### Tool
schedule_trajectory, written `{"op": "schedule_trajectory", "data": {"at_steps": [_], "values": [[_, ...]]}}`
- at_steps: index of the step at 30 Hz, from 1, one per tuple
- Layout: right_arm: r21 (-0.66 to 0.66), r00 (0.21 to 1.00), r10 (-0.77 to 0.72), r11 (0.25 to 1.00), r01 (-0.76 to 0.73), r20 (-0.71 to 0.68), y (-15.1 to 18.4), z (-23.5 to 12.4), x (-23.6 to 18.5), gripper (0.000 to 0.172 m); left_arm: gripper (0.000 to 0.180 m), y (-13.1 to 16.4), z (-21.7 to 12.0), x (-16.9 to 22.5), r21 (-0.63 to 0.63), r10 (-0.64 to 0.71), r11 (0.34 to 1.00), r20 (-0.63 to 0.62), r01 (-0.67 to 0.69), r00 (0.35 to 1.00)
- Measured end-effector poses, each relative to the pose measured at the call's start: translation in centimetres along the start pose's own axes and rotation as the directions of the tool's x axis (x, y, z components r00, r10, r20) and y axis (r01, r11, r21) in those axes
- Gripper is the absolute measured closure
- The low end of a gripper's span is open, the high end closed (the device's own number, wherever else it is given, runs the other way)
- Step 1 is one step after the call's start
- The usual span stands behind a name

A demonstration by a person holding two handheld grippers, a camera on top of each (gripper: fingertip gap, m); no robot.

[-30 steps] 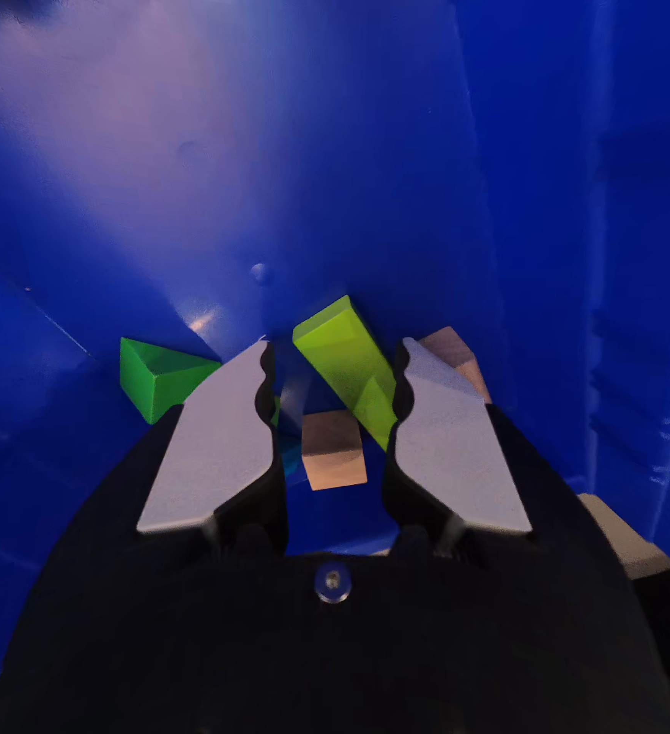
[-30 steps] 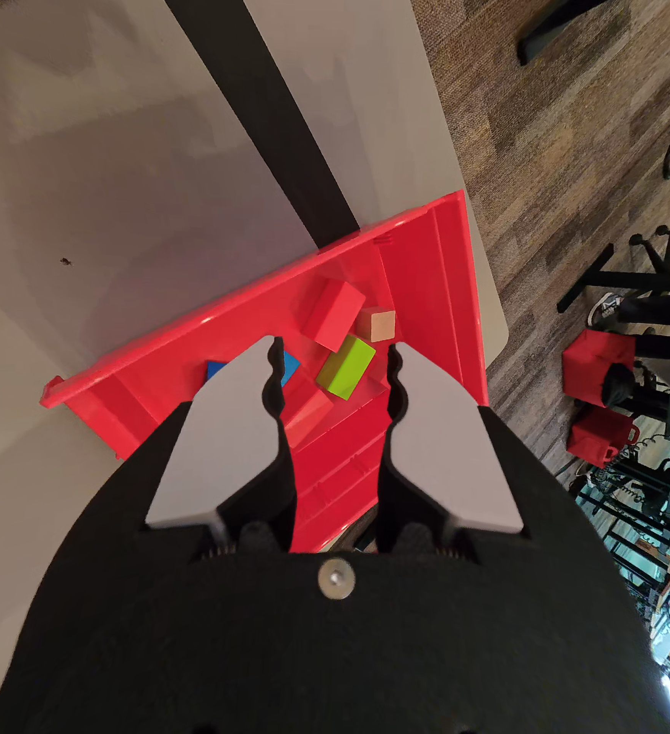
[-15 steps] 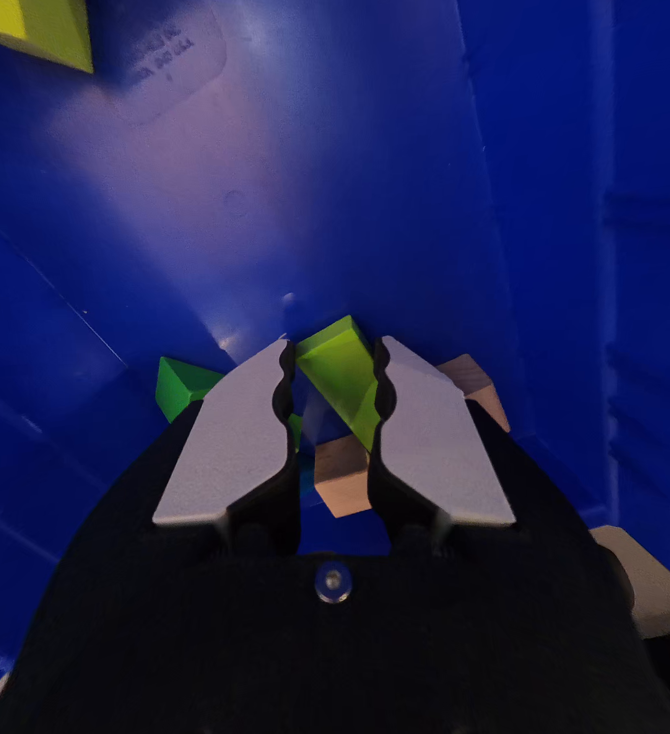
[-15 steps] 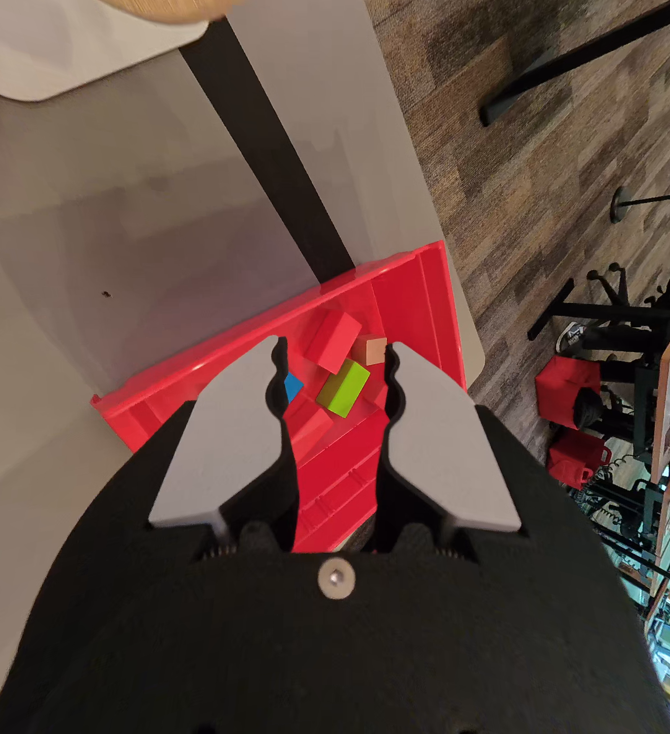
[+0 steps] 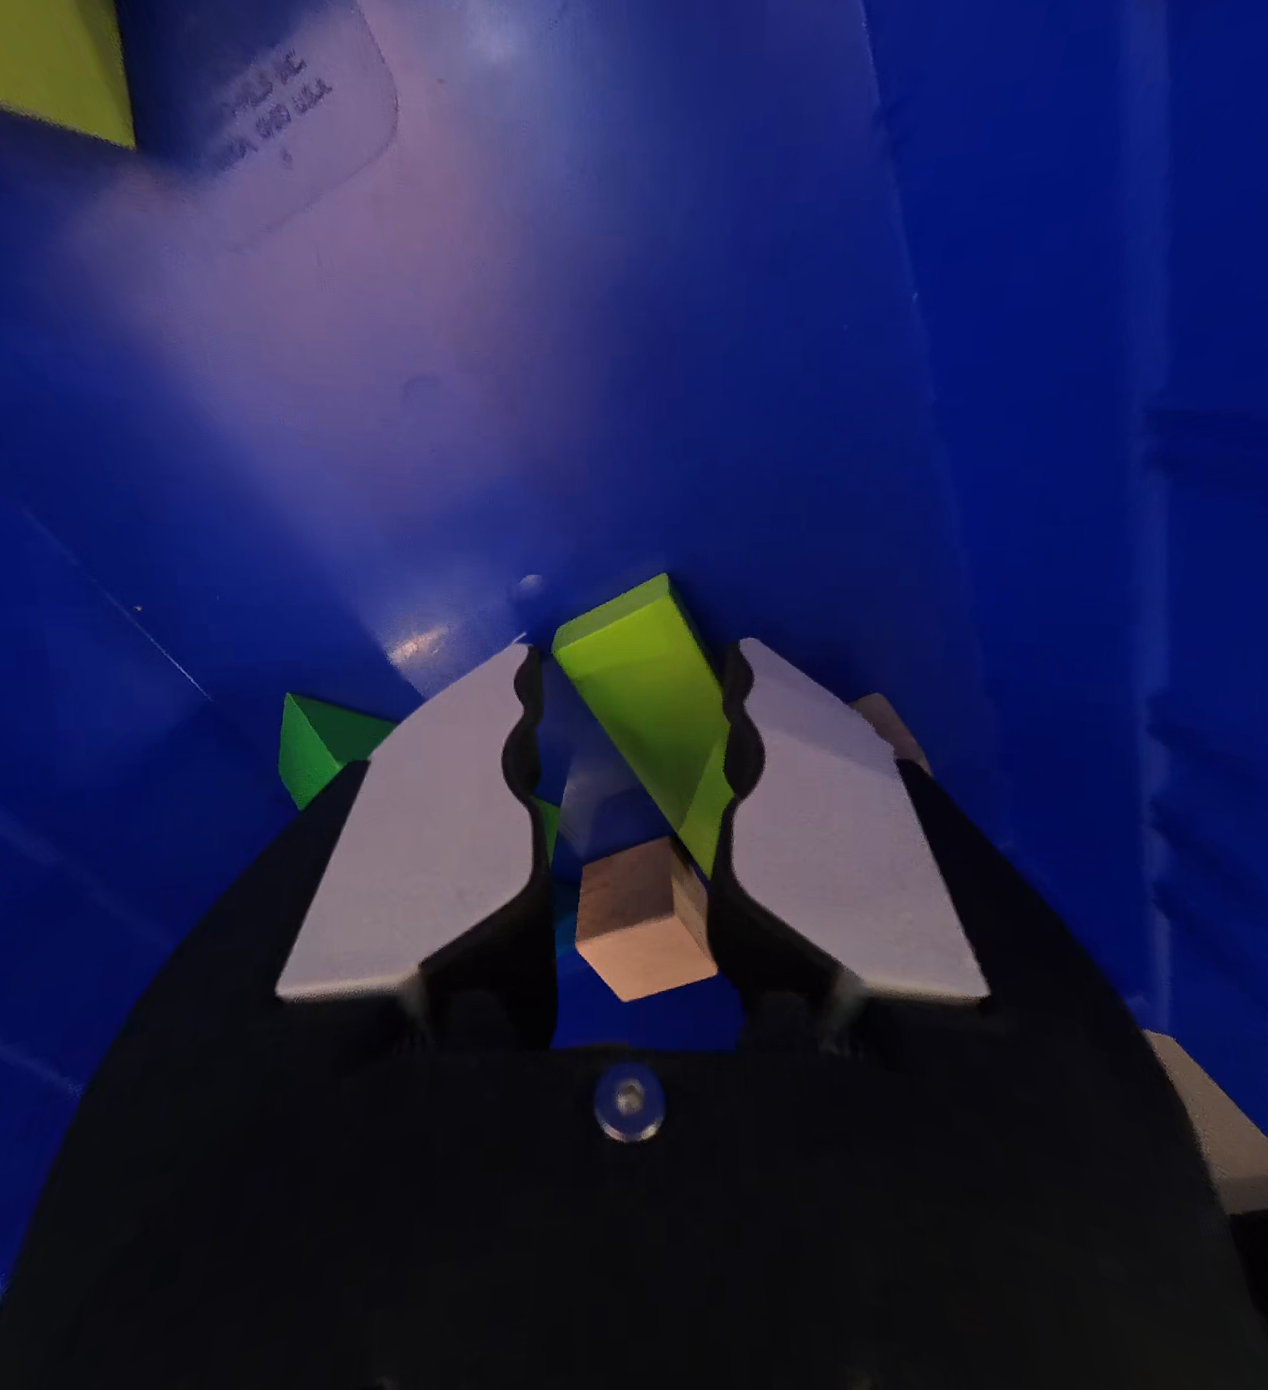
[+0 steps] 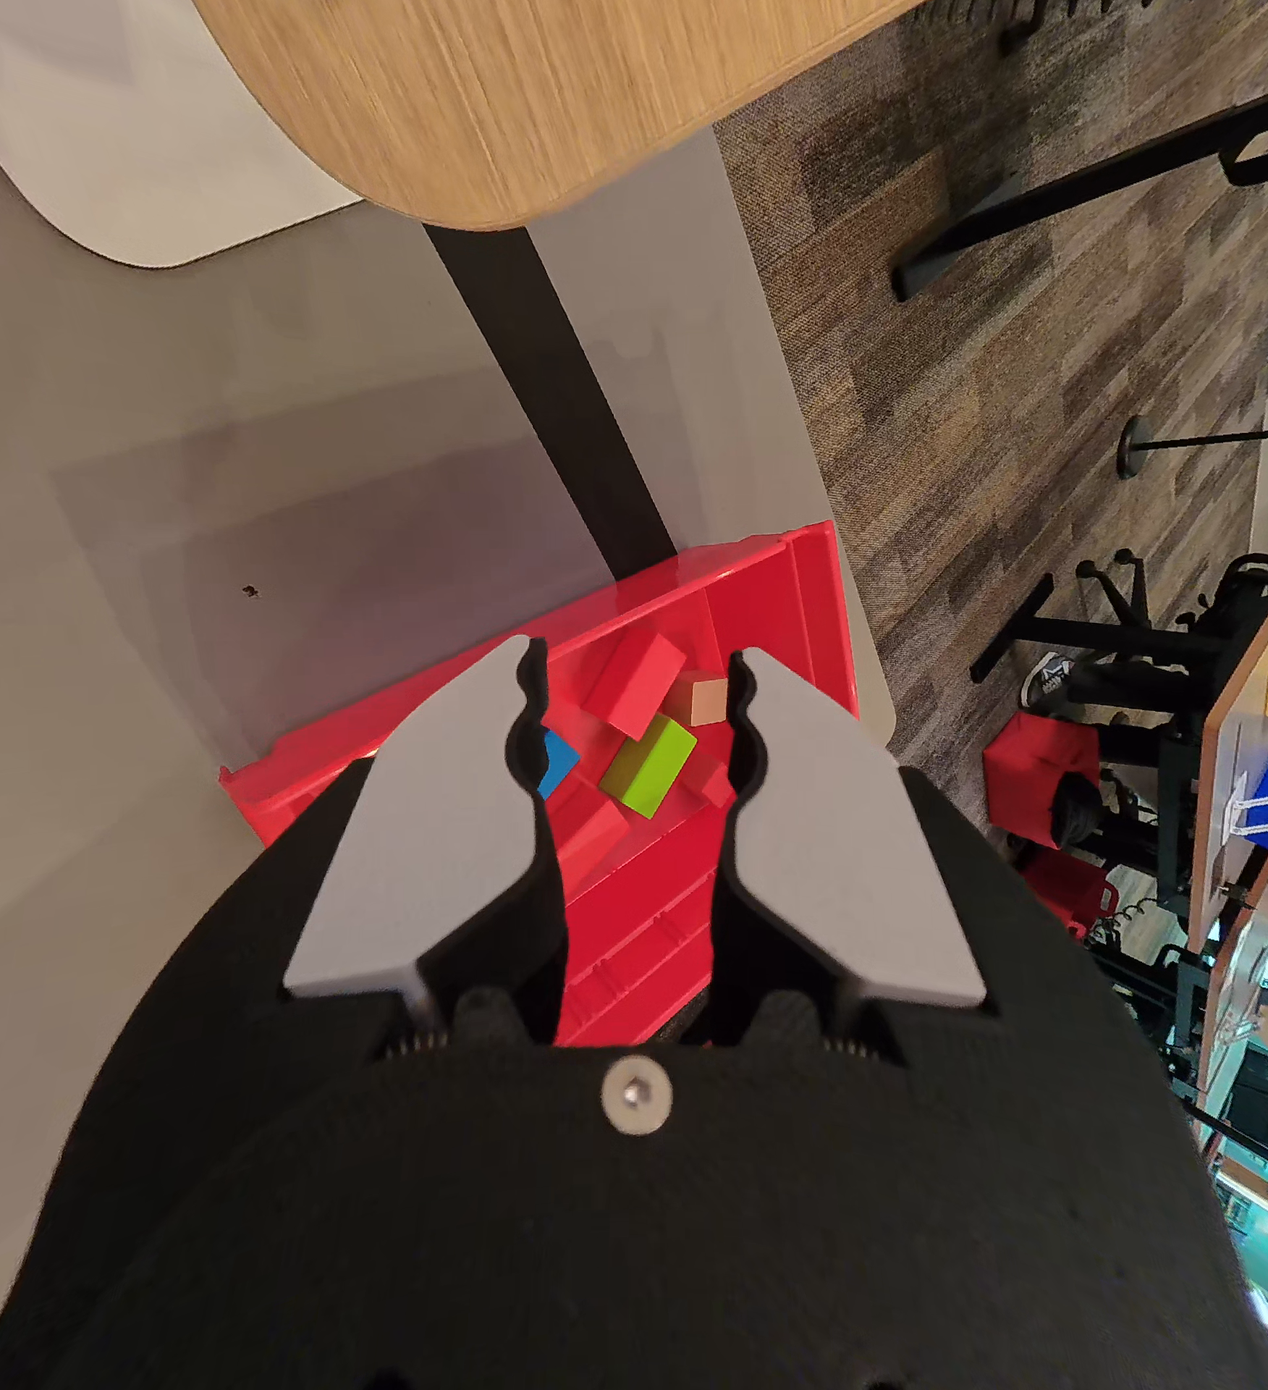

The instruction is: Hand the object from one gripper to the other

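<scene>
In the left wrist view, my left gripper [image 5: 631, 677] is deep inside a blue bin [image 5: 1067, 526]. A lime green block [image 5: 638, 714] leans slantwise between its fingers. The block lies against the right pad [image 5: 740, 722], and a thin strip of blue shows between it and the left pad, so the gripper is open around it. A small wooden cube [image 5: 638, 933] lies just below. In the right wrist view, my right gripper [image 6: 631, 677] is open and empty, high above a red bin [image 6: 781, 602] that holds a red block [image 6: 638, 681], a wooden cube [image 6: 706, 699], a lime block [image 6: 650, 763] and a blue block [image 6: 557, 760].
In the blue bin, a dark green wedge [image 5: 315, 752] lies to the left, another wooden block [image 5: 887, 722] peeks out behind the right finger, and a yellow-green block [image 5: 29, 60] sits at the far top left. The red bin stands on a grey table [image 6: 240, 451], with a wooden tabletop [image 6: 541, 98] beyond. My right fingertips sit around 60 centimetres from my left ones.
My left jaws narrowed from wide open around the lime block and moved in closer to it. My right gripper rose away from the red bin and stayed open.
</scene>
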State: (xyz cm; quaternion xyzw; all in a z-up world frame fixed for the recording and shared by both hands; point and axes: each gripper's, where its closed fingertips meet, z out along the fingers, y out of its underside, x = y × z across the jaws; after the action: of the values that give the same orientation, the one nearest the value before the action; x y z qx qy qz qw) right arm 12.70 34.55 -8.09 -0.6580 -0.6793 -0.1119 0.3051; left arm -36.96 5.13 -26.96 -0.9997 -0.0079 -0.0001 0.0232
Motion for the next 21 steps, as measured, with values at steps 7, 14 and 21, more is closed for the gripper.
{"op": "schedule_trajectory", "data": {"at_steps": [7, 14, 21], "values": [[0.05, 1.0, 0.011, 0.999, -0.012, 0.012, -1.3, -1.1, -0.6, 0.128, 0.143, -0.6, -0.1, 0.1, 0.031, 0.004, 1.0, -0.001, -0.004, 1.0], [0.27, 0.997, -0.004, 0.963, -0.018, 0.082, -7.8, -4.5, -4.0, 0.127, 0.145, -2.6, -3.7, -0.5, 0.281, -0.005, 0.96, -0.056, 0.021, 0.998], [0.483, 0.958, -0.098, 0.874, -0.046, 0.269, -16.3, -7.2, -11.1, 0.124, 0.145, -4.9, -9.0, 0.9, 0.564, 0.092, 0.826, -0.168, 0.019, 0.982]]}}
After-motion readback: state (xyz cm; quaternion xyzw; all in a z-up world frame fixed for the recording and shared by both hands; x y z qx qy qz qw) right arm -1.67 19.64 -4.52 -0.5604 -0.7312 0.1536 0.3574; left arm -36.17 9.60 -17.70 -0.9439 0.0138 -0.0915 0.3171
